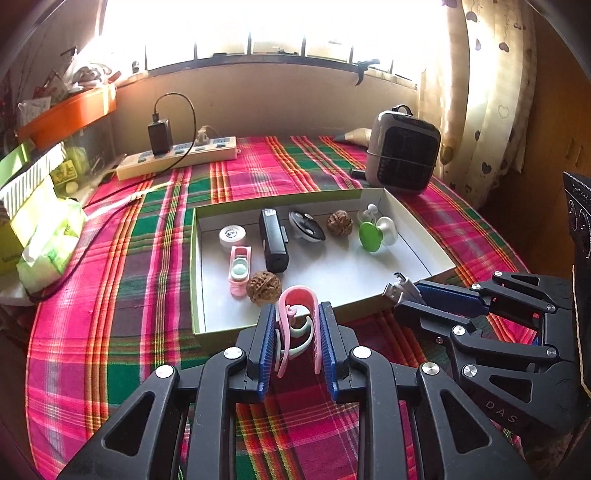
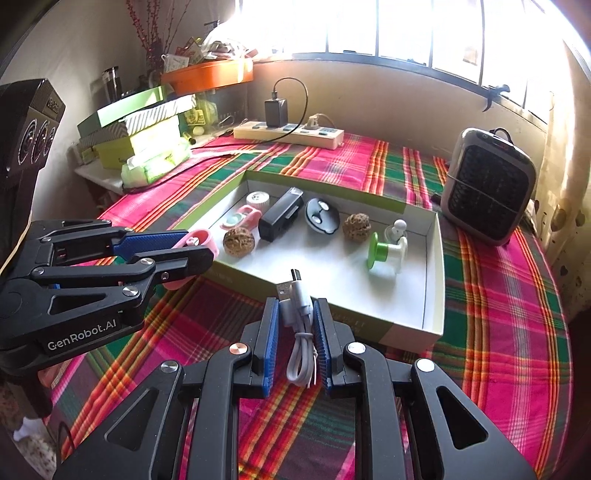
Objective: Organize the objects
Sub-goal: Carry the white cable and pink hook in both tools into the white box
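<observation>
Bench cover: plaid cloth (image 2: 498,295), pink, green and orange.
Power strip (image 1: 177,157): cream, at the far edge of the cloth below the window (image 1: 258,26); a black charger (image 1: 160,134) is plugged into it, cable looping overhead.
Small grey heater (image 2: 487,184): upright, to the right of the power strip, dark grille facing forward.
Stacked green and white boxes (image 2: 136,125): left of the power strip.
Orange tray (image 2: 207,75): above the boxes, filled with clutter.
Heart-print curtain (image 1: 491,92): right of the heater.

The front of the white box (image 1: 424,254) is bare. Small things fill its back. The heater (image 2: 487,184) stands just behind its right corner.
</observation>
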